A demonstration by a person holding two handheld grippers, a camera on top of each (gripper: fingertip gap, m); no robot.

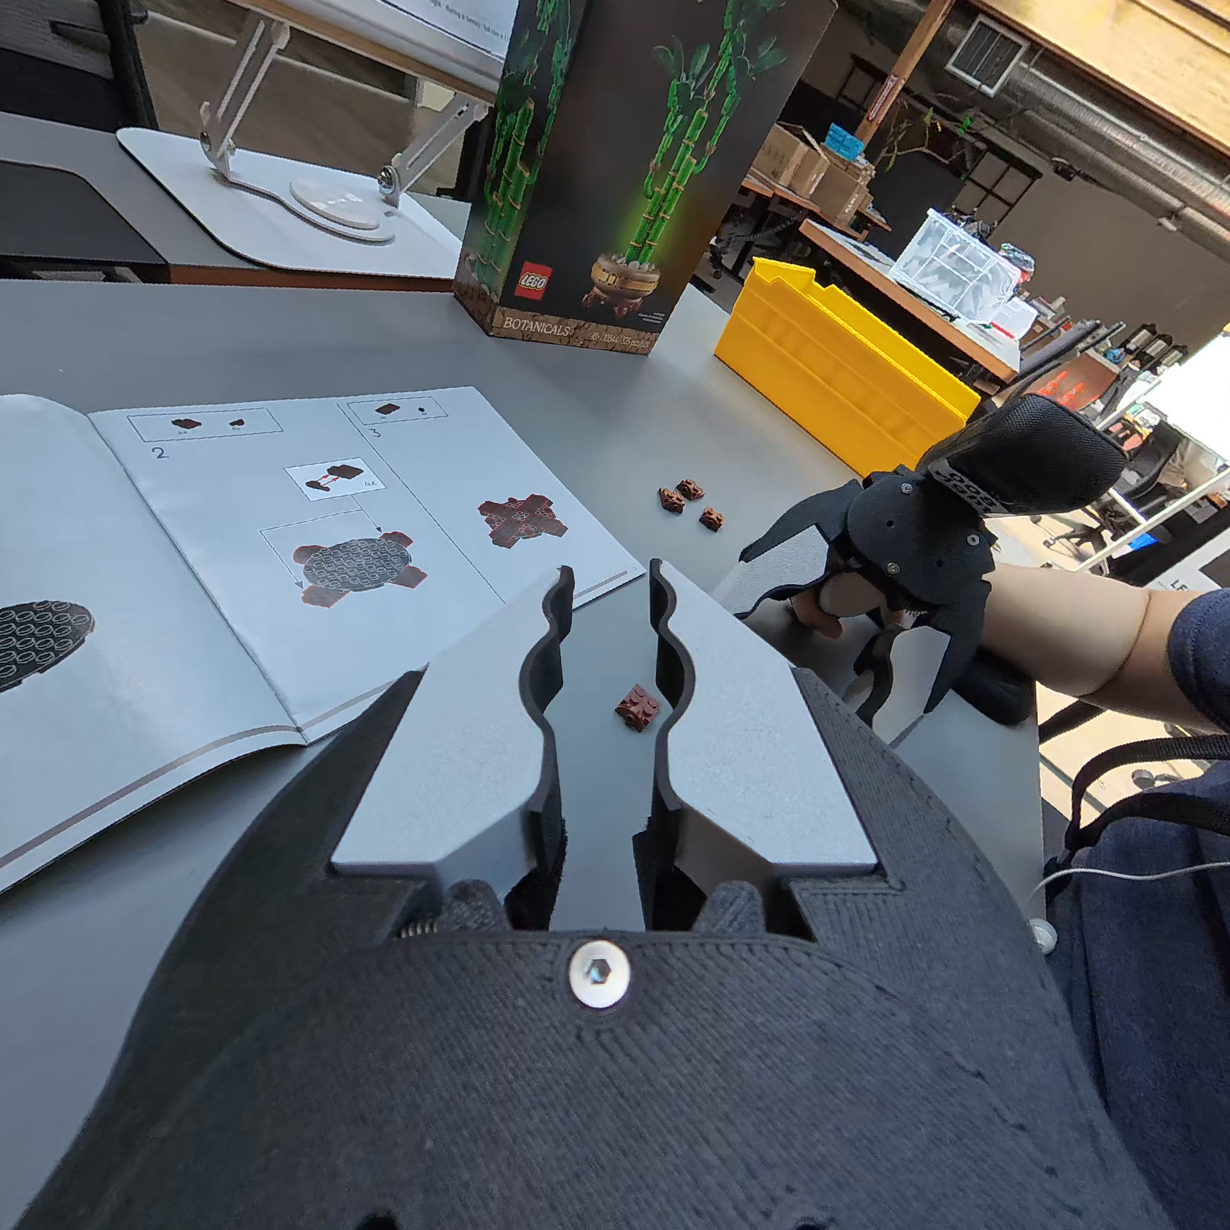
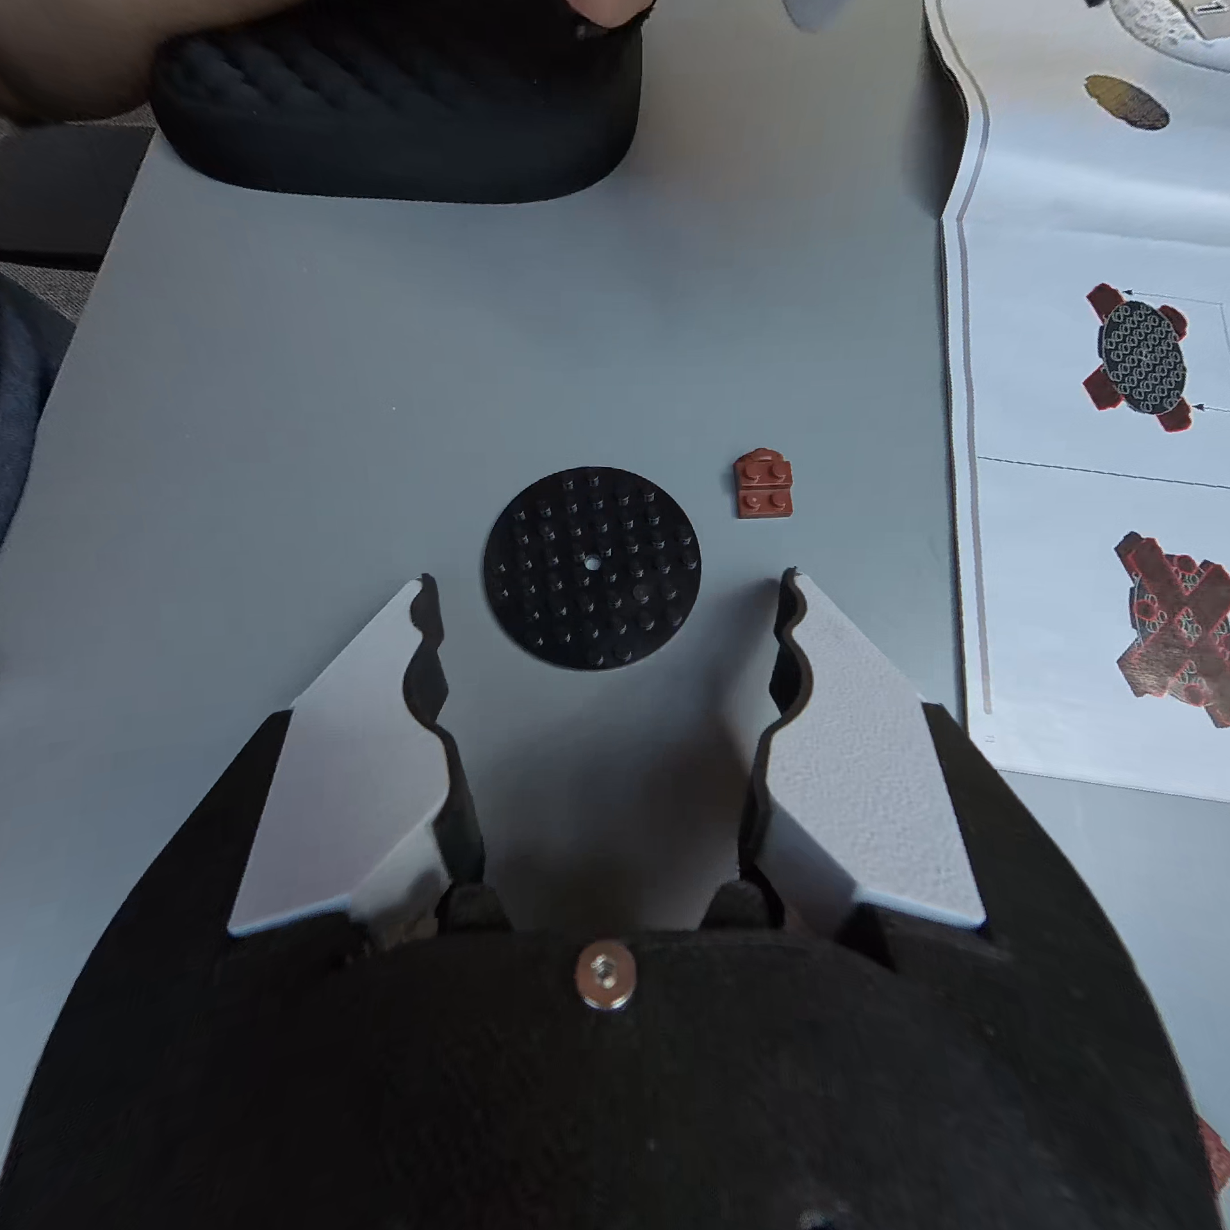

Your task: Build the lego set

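Right gripper (image 2: 609, 579) fingers spread wide before black round plate (image 2: 592, 568); left gripper (image 1: 611, 574) fingers narrow, empty, above brown brick (image 1: 637, 707)

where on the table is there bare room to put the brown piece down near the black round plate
Bare grey table lies left of and beyond the black round plate. Right of it is tight: the brown piece, then the open instruction booklet.

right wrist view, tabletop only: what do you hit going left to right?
Round black studded plate → small reddish-brown brick piece → open instruction booklet at the right edge, all on the grey table.
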